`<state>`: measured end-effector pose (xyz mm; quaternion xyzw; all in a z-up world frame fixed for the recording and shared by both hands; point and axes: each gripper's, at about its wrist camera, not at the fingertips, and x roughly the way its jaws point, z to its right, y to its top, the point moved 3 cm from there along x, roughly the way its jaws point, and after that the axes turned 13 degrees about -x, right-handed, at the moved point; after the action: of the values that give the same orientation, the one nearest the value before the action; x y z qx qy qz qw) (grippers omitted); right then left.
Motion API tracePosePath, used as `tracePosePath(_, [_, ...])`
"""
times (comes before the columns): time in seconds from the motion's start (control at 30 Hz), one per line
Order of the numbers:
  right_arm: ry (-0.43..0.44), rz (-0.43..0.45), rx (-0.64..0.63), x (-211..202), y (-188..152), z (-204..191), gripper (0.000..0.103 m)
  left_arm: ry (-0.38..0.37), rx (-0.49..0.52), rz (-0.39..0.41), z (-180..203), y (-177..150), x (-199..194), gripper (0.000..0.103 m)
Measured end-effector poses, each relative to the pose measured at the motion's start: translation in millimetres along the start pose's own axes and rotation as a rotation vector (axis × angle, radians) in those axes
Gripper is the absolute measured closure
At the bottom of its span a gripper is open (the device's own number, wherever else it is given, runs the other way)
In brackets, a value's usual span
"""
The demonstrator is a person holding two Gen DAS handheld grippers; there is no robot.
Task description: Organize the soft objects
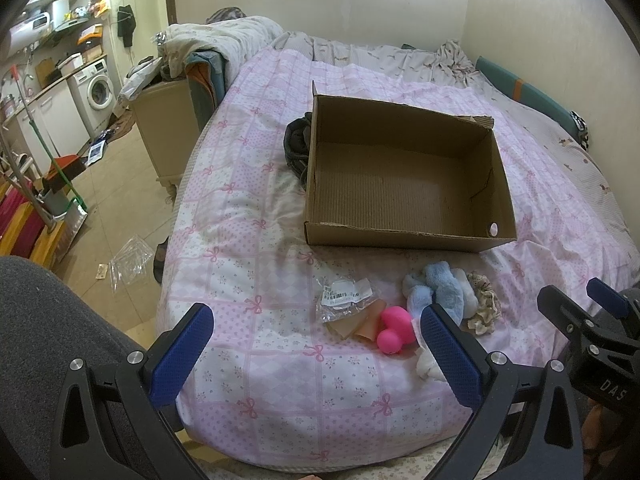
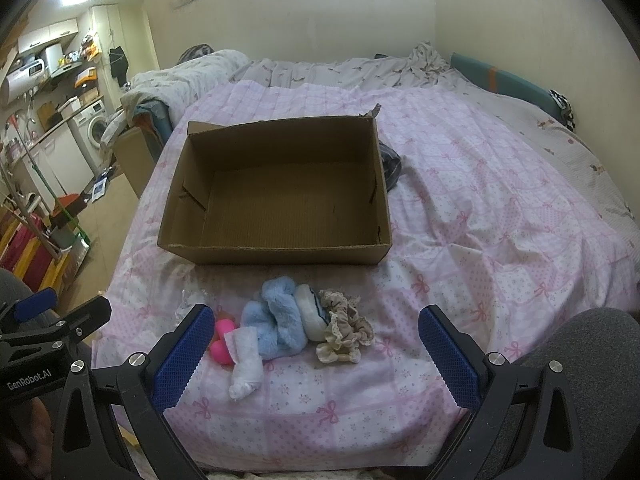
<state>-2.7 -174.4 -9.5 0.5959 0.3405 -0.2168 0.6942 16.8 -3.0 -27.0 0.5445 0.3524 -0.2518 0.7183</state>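
We hold both grippers, left gripper and right gripper, spread apart at the bed's near edge, soft pile before the empty box.

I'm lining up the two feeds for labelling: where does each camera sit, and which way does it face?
Left wrist: on the left tool, facing forward over the bed to the cardboard box; a grey sleeve and the right tool show.
Right wrist: on the right tool, facing the same box more head-on; the left tool shows.
Shared: box, pink toy, blue plush, scrunchie.
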Motion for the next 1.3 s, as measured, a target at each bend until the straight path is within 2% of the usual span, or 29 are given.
tracePosePath(0.37, [-0.001,-0.002,-0.004,-0.1,-0.2,0.8,0.000,0.004,0.002,-0.002,-0.1,-0.7,-1.8,0.000])
tracePosePath(0.6, [-0.004,-0.013,-0.003,-0.1,-0.9,2.8,0.000,0.004,-0.018,-0.037,-5.1,2.3,2.0,0.000])
tracePosePath(0.83, [0.043,-0.035,-0.019,-1.1,12.2,2.8,0.000,0.005,-0.025,-0.091,-2.8,18.7,7.2,0.000])
tracePosePath(1.07, [0.116,-0.057,-0.012,2.4,30.3,9.5,0.000,0.002,-0.020,-0.112,1.0,44.5,11.6,0.000])
tracePosePath(1.3, [0.178,-0.144,0.004,21.6,43.1,22.4,0.000,0.051,-0.028,-0.208,-8.0,64.9,39.6,0.000])
